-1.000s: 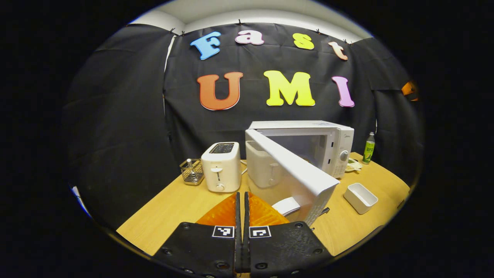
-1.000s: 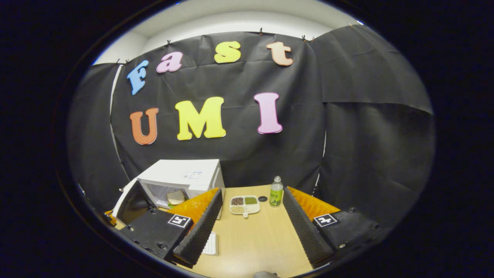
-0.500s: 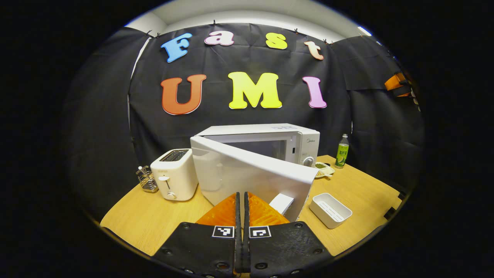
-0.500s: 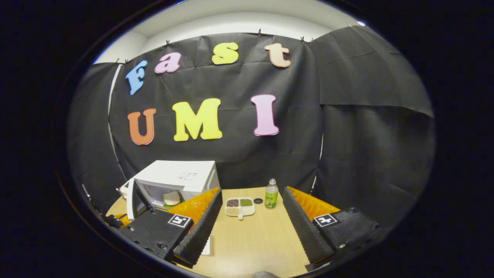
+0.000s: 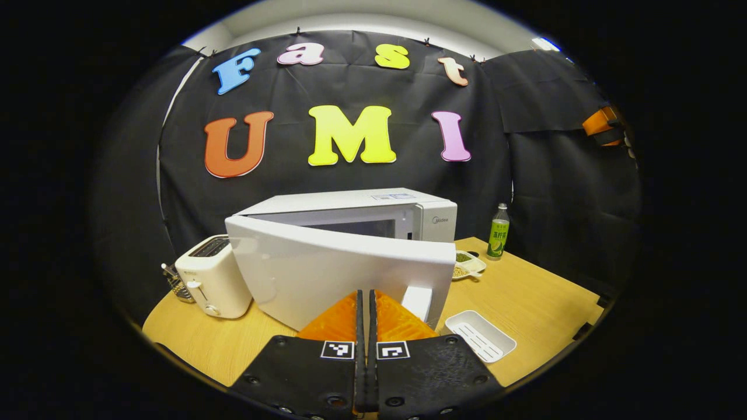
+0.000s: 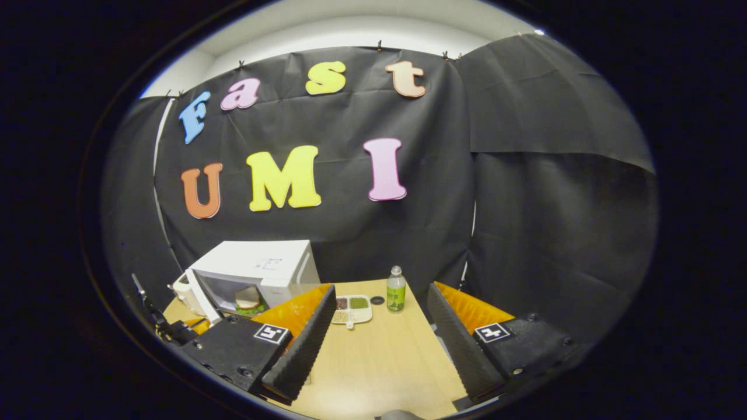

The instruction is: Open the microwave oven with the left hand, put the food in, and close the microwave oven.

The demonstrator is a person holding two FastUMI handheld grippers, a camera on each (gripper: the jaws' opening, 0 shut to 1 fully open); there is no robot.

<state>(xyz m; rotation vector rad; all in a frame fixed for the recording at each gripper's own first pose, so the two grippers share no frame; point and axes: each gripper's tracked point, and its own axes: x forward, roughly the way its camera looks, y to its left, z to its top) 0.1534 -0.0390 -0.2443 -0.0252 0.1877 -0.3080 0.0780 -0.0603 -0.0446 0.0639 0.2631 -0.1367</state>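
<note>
The left gripper (image 5: 366,303) has its jaws pressed together on nothing, tips just before the microwave (image 5: 350,245) door (image 5: 344,274), which stands partly ajar. The right gripper (image 6: 376,326) gapes wide over the table (image 6: 373,361). Food (image 6: 247,298) sits inside the oven, at ten o'clock. A bottle (image 6: 396,289) stands at twelve, a tray (image 5: 478,335) at four.

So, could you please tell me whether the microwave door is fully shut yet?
Not yet: the microwave door stands ajar, angled off the microwave, and the cavity shows in the right gripper view.
</note>
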